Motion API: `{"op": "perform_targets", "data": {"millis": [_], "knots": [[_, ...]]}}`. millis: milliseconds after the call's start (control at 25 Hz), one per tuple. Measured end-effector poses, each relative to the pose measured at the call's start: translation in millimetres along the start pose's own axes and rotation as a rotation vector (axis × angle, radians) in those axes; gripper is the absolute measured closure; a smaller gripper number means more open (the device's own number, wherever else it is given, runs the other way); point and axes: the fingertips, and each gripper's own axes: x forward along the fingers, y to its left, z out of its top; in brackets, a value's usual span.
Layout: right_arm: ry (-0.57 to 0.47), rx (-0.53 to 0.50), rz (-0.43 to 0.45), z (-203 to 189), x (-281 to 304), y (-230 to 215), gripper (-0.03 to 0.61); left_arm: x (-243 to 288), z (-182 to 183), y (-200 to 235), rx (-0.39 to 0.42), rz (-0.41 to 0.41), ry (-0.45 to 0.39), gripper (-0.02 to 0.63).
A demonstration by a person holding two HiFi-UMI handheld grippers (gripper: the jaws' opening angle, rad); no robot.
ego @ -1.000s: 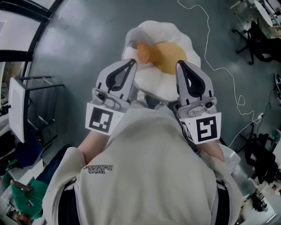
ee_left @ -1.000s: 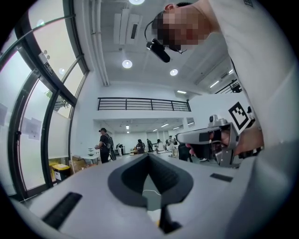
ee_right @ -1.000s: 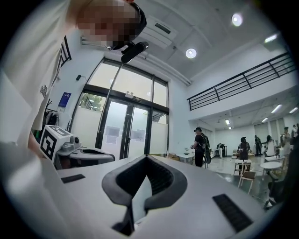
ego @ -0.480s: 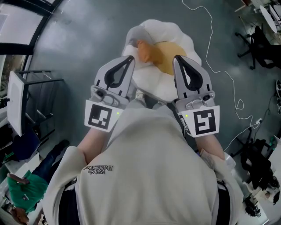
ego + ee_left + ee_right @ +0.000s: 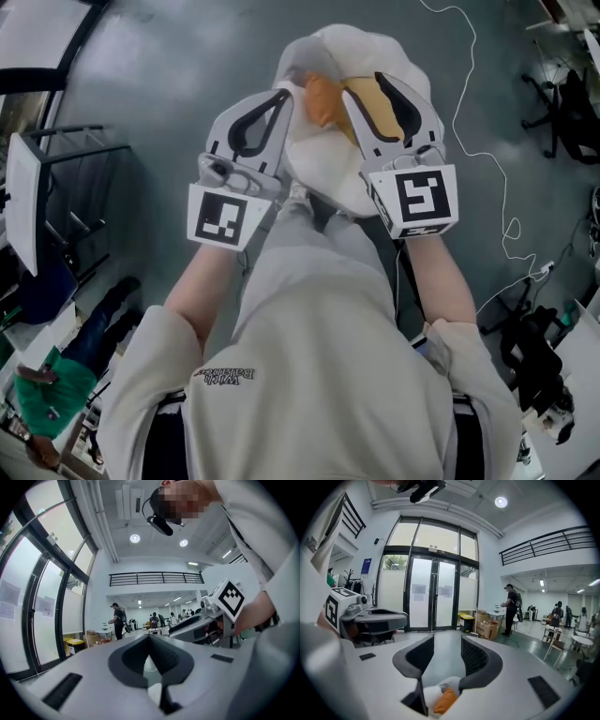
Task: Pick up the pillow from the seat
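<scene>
A white, egg-shaped pillow (image 5: 323, 173) with a yellow and orange centre lies straight below me in the head view. Both grippers are held up over it, well apart from it. My left gripper (image 5: 281, 94) hovers over the pillow's left edge, its jaws meeting at the tips (image 5: 150, 637). My right gripper (image 5: 364, 82) is over the centre, and its jaws are opening with only air between them (image 5: 447, 641). In the right gripper view a bit of the pillow (image 5: 440, 699) shows low, behind the jaws. What the pillow rests on is hidden.
A white cable (image 5: 469, 122) snakes over the grey floor to the right of the pillow. Office chairs (image 5: 562, 103) stand at far right, a metal frame with a white panel (image 5: 47, 206) at left. A person in green (image 5: 47, 403) is at lower left.
Both grippers have moved forward over the pillow. The right gripper's jaws, closed before, now stand apart. The left gripper's jaws stay closed.
</scene>
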Motion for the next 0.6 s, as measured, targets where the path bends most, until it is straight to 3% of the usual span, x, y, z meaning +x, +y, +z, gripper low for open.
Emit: {"op": "perform_targets", "data": {"millis": [200,600], "knots": [[0.099,0.045,0.024,-64,61,0,0.347,23,-59,17,-0.049,0.014,0.025,0.604],[0.265,0.029,0.024,-191,140,9,0.304,55,-181,28,-0.132,0.036,0.085,0.604]]}}
